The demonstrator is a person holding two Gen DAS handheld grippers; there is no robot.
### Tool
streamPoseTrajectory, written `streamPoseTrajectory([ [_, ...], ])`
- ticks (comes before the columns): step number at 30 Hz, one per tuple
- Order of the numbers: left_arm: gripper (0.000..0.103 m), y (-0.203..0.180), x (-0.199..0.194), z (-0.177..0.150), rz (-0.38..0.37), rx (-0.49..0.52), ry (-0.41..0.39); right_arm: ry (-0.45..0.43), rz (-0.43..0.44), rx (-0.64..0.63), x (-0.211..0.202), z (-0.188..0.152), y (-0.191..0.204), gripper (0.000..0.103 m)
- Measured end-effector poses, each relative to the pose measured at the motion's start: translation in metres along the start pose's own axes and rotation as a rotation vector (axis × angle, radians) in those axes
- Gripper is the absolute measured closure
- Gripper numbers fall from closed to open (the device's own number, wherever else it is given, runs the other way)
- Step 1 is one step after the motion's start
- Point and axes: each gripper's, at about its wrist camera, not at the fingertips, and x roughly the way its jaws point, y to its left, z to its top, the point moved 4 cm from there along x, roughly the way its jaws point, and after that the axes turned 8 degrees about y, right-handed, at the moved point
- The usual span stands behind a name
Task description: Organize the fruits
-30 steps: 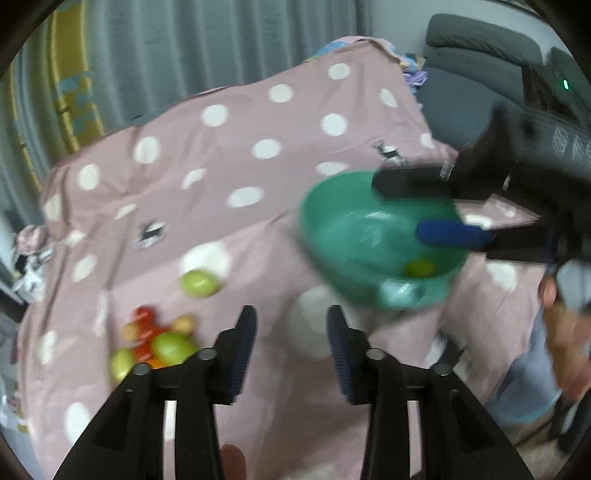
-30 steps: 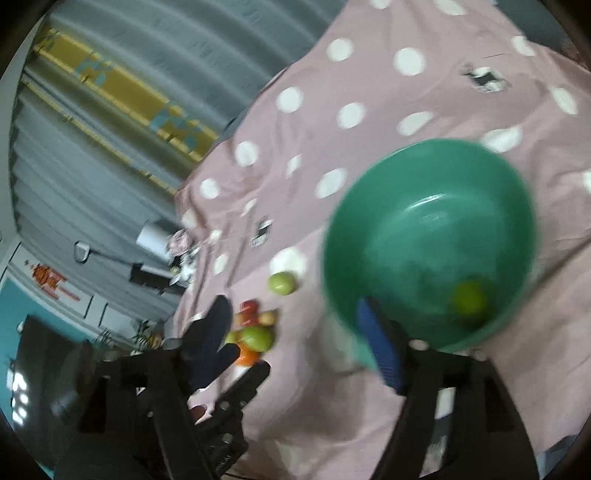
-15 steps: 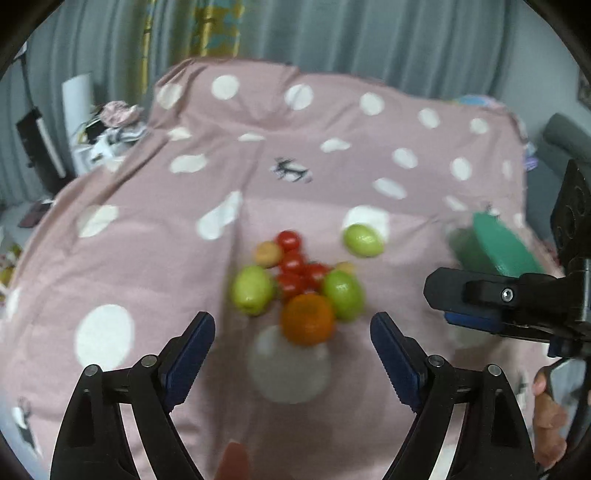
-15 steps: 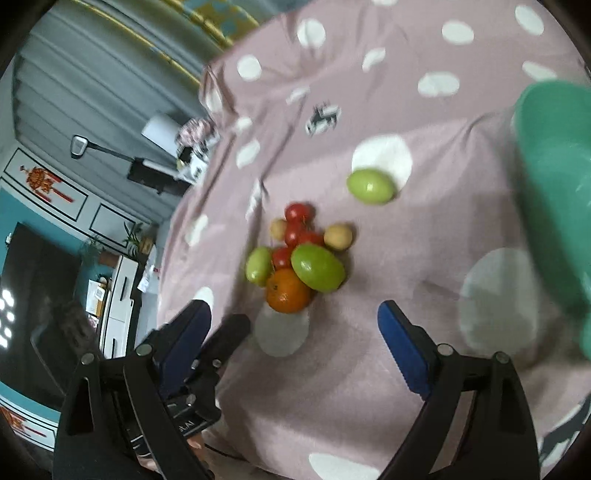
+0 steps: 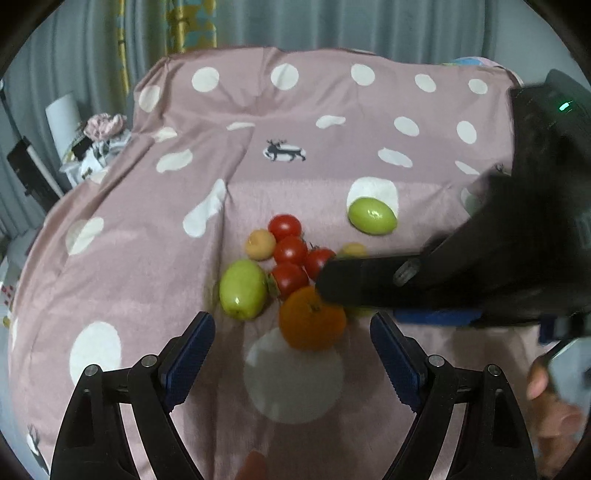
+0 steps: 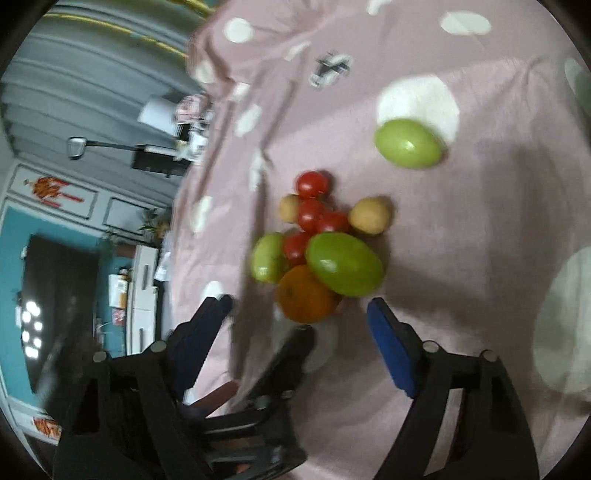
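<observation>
A fruit pile lies on the pink dotted cloth (image 5: 147, 266): an orange (image 5: 312, 319), a green fruit (image 5: 242, 288), red tomatoes (image 5: 290, 251) and a small yellowish fruit (image 5: 260, 244). One green fruit (image 5: 372, 216) sits apart behind. My left gripper (image 5: 291, 325) is open just short of the orange, with nothing between its pads. My right gripper (image 6: 299, 308) reaches in from the right over the pile, its jaws closing. The orange (image 6: 304, 295) and a big green fruit (image 6: 345, 264) lie just beyond its fingertips, untouched. Its upper finger (image 5: 369, 280) hides that big green fruit in the left wrist view.
The cloth drapes over a raised surface and falls away at the left. Curtains (image 5: 332, 26) hang behind, and clutter (image 5: 99, 136) stands at the far left. A person's hand (image 5: 550, 398) holds the right gripper. A finger of the left gripper (image 6: 295, 350) crosses the right wrist view.
Both views swung away from the green bowl to the fruit pile. My left jaws opened wide. The right gripper came in low over the pile from the right.
</observation>
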Motion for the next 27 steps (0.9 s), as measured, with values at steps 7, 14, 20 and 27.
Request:
streamPoseTrajectory([
  [7,0.037,0.006,0.018,0.004,-0.031,-0.040,0.045,0.026,0.009,0.071,0.013,0.002,-0.013,0.030],
  [14,0.055,0.000,0.014,0.005,-0.044,-0.028,0.035,0.035,-0.014,0.060,0.017,0.005,-0.012,0.050],
  [20,0.061,-0.014,0.016,0.001,0.012,0.074,0.037,0.063,0.038,0.028,0.025,0.004,-0.008,0.066],
  [27,0.062,-0.004,0.012,0.003,-0.025,0.002,0.049,0.034,0.047,0.022,0.025,0.004,-0.003,0.068],
])
